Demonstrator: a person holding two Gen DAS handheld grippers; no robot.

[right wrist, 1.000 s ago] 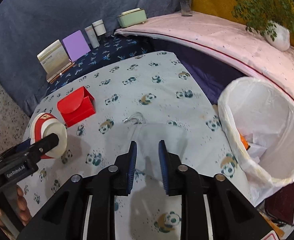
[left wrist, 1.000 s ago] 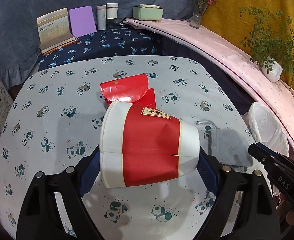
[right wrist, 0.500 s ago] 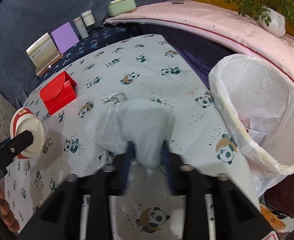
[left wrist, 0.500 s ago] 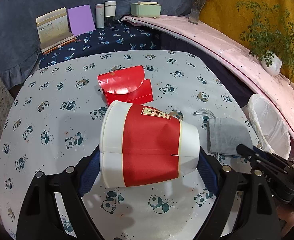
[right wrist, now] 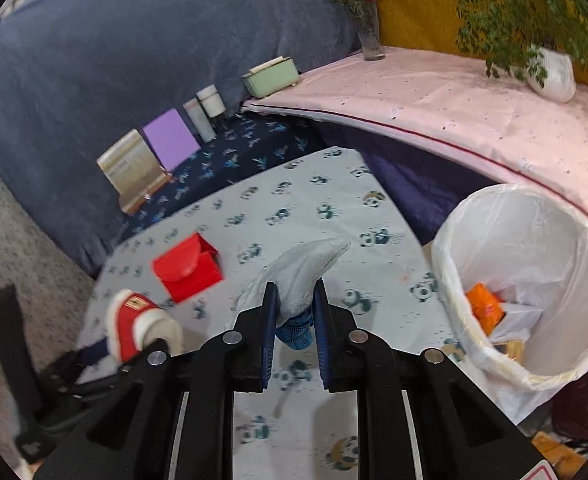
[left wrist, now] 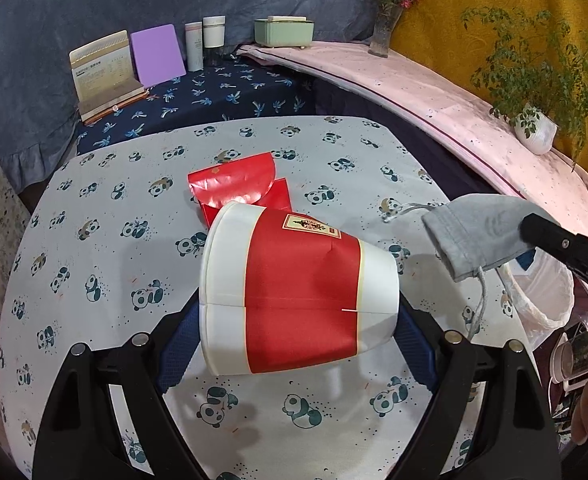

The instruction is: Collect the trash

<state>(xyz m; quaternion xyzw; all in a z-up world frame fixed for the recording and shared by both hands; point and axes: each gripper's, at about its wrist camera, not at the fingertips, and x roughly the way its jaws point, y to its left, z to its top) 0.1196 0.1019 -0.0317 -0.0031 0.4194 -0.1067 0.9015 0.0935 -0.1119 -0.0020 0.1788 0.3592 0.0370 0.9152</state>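
the step in hand looks like carrying picked-up trash to the bin; the right gripper [right wrist: 294, 316] has its fingers closed on a grey pouch [right wrist: 306, 268], pinched at one end, clear of the desk [right wrist: 253, 220] at the centre of the right view; its jaws have just been closing a little further, with the pouch between them; the left gripper [left wrist: 298, 320] grips a cup [left wrist: 298, 292] across its sides, fingers spread wide, cup lying sideways at the centre of the left view; the next move probably calls for swinging the pouch to the right, over the bin [right wrist: 574, 364] at the right edge, then opening the fingers above its mouth; the cord [left wrist: 480, 304] could snag on the rim; the pouch is soft, limp cloth, sagging from the grip, something blue showing at its lower end; the cup is paper, red and white, slightly dented; a red box [left wrist: 237, 188] lies on the desk above the cup.
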